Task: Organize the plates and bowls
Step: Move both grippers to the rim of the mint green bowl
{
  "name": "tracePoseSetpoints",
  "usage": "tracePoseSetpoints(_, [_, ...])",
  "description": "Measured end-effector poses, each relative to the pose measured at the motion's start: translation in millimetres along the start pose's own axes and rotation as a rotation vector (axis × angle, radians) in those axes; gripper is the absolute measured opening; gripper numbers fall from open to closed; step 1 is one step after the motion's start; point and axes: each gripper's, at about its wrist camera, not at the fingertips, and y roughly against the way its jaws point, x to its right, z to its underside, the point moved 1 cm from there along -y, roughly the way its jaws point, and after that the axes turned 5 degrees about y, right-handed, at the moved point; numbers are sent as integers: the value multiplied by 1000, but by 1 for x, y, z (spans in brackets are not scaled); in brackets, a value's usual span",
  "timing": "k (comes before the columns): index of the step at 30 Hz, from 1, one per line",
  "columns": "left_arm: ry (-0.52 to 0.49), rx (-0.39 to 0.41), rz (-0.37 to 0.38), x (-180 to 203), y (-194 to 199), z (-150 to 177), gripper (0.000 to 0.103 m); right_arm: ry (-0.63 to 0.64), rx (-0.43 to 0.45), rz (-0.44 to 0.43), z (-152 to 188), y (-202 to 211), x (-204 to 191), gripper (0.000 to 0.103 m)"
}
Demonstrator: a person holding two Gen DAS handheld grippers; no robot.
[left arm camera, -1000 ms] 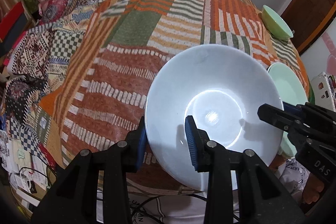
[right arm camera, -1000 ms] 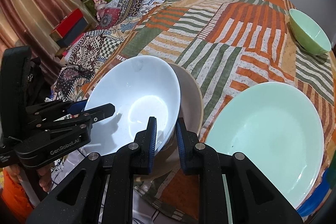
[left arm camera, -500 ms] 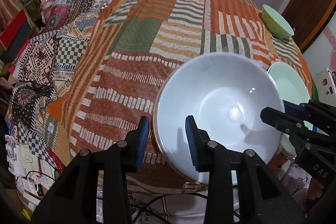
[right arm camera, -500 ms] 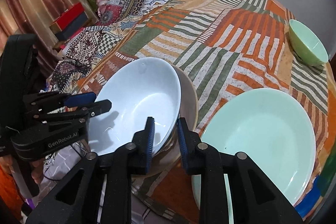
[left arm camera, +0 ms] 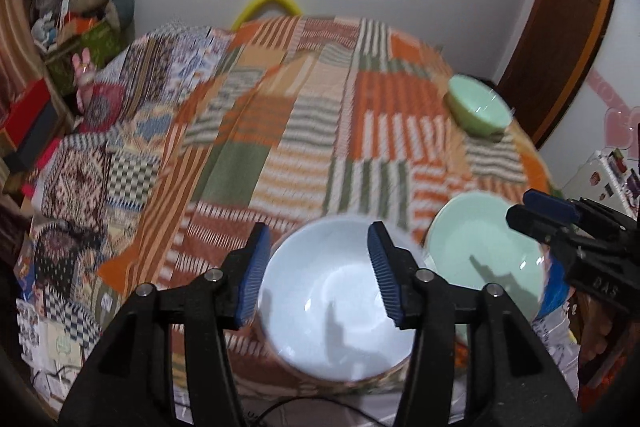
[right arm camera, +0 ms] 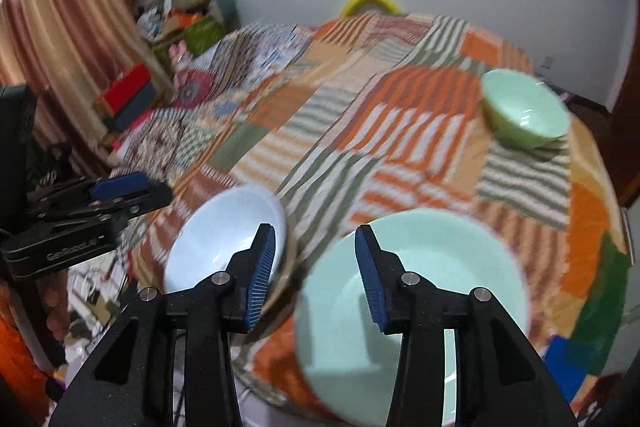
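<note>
- white bowl (left arm camera: 336,311) sits nested in a tan bowl (right arm camera: 289,259), low centre, so the stack is set.
- left tool (left arm camera: 316,271) and right tool (right arm camera: 316,269) have just been opening; both spread, pinching nothing.

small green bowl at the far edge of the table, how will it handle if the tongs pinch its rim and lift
The small green bowl looks glossy with bright glints, so its rim is probably slick against ribbed pads. It seems rigid glass or ceramic: likely breakable and fairly heavy for its size. Its deep rounded wall narrows to a small base on soft cloth, so a one-sided pinch may tip it.
</note>
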Motion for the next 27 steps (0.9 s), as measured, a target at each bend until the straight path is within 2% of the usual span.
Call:
tracePoseSetpoints(7, [-33,96,63,40,4,-38,59,-72,90,157,-17,33,62,43])
tracePoseSetpoints(14, [-71,124,92,81,-20,-72,69,-165,134,265,-32,47,127,44])
tracePoseSetpoints(21, [-109,91,105,109,-61,-94,79,-251,91,300,-33,16,173,45])
tracePoseSetpoints(27, [-129,14,104,119,-105,-103,80,-295,25,311,-35,-31,200,45])
